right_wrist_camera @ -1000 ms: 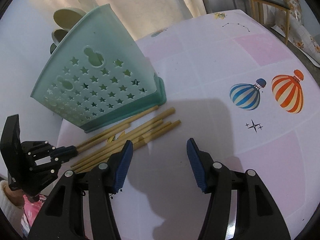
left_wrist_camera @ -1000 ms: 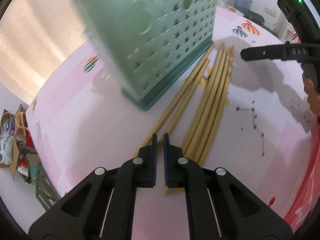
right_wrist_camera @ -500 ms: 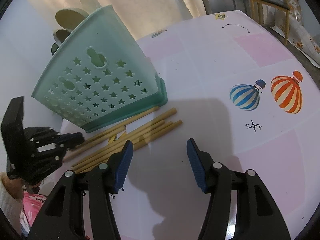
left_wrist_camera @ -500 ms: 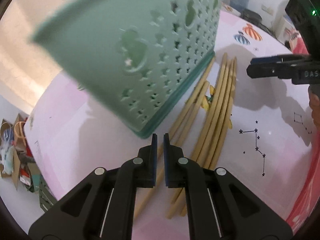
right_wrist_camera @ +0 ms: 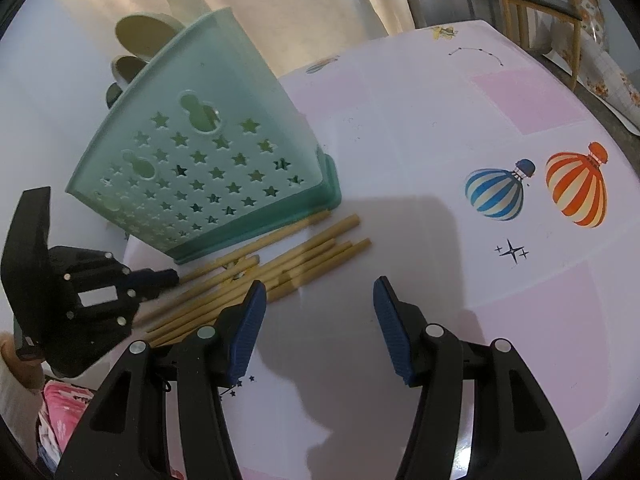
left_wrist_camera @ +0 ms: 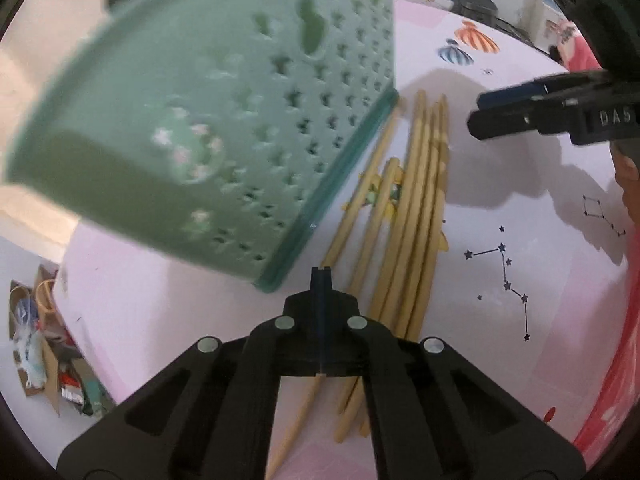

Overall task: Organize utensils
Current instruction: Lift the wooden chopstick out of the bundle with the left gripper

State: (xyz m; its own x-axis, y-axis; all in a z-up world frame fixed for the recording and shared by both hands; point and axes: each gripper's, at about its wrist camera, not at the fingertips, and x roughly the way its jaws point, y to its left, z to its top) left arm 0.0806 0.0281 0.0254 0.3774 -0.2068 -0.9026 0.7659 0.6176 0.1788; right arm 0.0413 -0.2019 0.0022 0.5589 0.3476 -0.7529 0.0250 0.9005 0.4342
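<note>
Pink and white covering printed with hot-air balloons and star constellations spreads over the table [right_wrist_camera: 420, 128], and a curtain and a wooden chair [right_wrist_camera: 536, 4] stand behind it. On this table sits a mint-green utensil holder [right_wrist_camera: 208, 160], its wall pierced with star-shaped holes, with pale spoon-like ends [right_wrist_camera: 140, 32] sticking up out of its top. Just beside the holder's base lies a loose bundle of bamboo chopsticks [right_wrist_camera: 280, 264], roughly parallel to one another and flat on the table; the nearest one runs along the holder's bottom edge. The left gripper [left_wrist_camera: 321, 276] points steeply down over the near ends of the chopsticks, close to the holder's corner, with its fingers pressed together; whether a chopstick is pinched between them cannot be told, since the fingers cover that spot. In the right wrist view its tip [right_wrist_camera: 160, 278] reaches the chopsticks' far end beside the holder. The right gripper [right_wrist_camera: 318, 328] hovers over bare table with its blue-padded fingers [right_wrist_camera: 246, 330] well apart and nothing between them, the chopsticks' ends just beside its left finger.
</note>
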